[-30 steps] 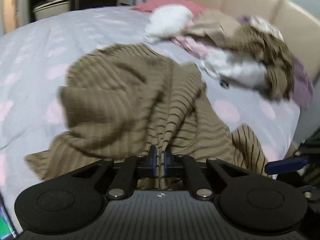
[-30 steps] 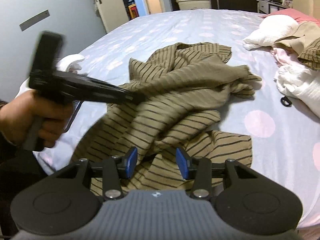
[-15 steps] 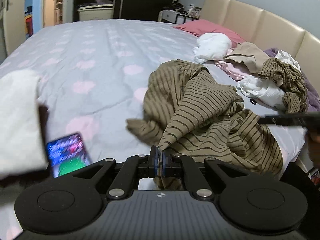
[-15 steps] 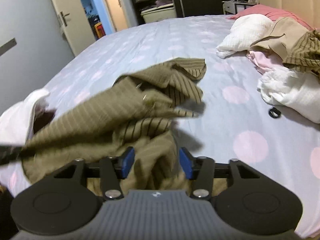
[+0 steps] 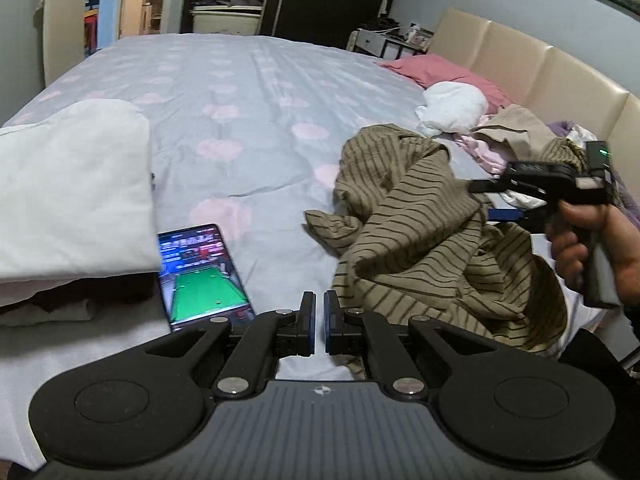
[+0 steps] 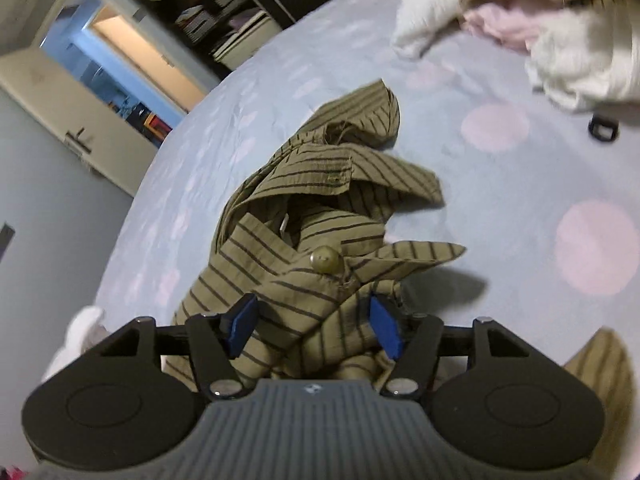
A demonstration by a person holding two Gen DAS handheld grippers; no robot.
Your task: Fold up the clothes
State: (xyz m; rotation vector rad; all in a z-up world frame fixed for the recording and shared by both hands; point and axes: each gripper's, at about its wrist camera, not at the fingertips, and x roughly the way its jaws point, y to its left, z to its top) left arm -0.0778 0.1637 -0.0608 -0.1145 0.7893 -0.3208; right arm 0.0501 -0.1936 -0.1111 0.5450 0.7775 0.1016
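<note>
An olive-brown striped shirt [image 5: 420,232] lies crumpled on the lilac bedsheet [image 5: 248,92] at the right. My left gripper [image 5: 317,320] hovers over the bed's near edge, just left of the shirt's hem; its jaws are almost together with nothing between them. A hand [image 5: 592,240] holds my right gripper [image 5: 486,200] over the shirt's right side. In the right wrist view the shirt [image 6: 328,184] fills the middle. The right gripper [image 6: 314,324] is open, with a bunched fold near a button [image 6: 326,258] lying between its blue pads [image 6: 240,320].
A lit phone [image 5: 204,276] lies on the bed left of my left gripper, beside a white folded cloth [image 5: 72,184]. A heap of other clothes [image 5: 500,132] sits by the beige headboard [image 5: 540,68]. White garments [image 6: 580,60] and a small black ring [image 6: 604,128] lie right of the shirt.
The shirt has left my left gripper, which has swung left toward the phone. My right gripper has dropped close onto the shirt and tilted, with cloth now between its open fingers.
</note>
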